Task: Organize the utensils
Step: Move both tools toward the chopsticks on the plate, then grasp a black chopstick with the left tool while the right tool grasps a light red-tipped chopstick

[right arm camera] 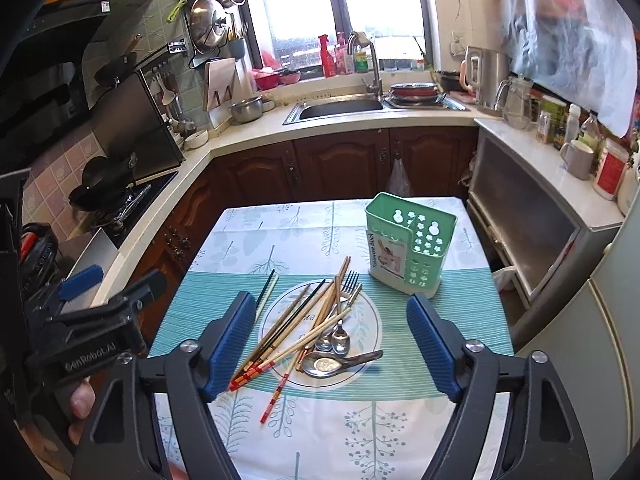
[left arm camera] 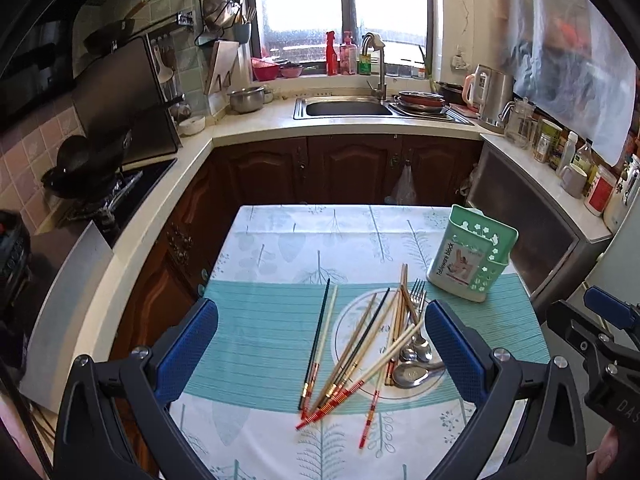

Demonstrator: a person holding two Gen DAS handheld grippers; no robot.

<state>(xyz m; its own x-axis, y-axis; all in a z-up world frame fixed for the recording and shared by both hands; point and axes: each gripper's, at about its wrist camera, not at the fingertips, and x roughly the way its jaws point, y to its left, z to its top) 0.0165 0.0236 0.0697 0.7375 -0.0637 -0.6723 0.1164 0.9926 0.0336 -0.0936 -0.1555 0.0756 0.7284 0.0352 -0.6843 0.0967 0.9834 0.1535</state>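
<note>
Left wrist view looks along the left claw (left arm camera: 322,354), whose blue pads (left arm camera: 188,352) stand wide apart with nothing between them but the tabletop (left arm camera: 260,328) below. Ahead of this claw, and nearer its right finger, a loose pile of chopsticks (left arm camera: 360,344) lies fanned across a round print on the cloth, their red-banded ends pointing back toward the claw. One dark and one pale chopstick lie side by side just left of the pile, nearer the claw's midline. A fork (left arm camera: 416,296) and some metal spoons (left arm camera: 416,356) rest close against the inner side of the right finger; how many spoons overlap there is hard to tell. Beyond the right fingertip stands the green tableware holder (left arm camera: 472,258), upright, apart from the pile.

From the right wrist, the right claw (right arm camera: 332,350) is likewise spread wide and holds nothing. The chopsticks (right arm camera: 296,328) lie ahead between its fingers, their banded ends reaching the left pad (right arm camera: 230,344), while the spoons (right arm camera: 334,350) and fork (right arm camera: 348,286) sit near the middle of the gap. The holder (right arm camera: 408,246) stands past the right fingertip, its top open. The left claw (right arm camera: 100,308) shows off to the left of this claw, above the tabletop (right arm camera: 460,308) edge.
</note>
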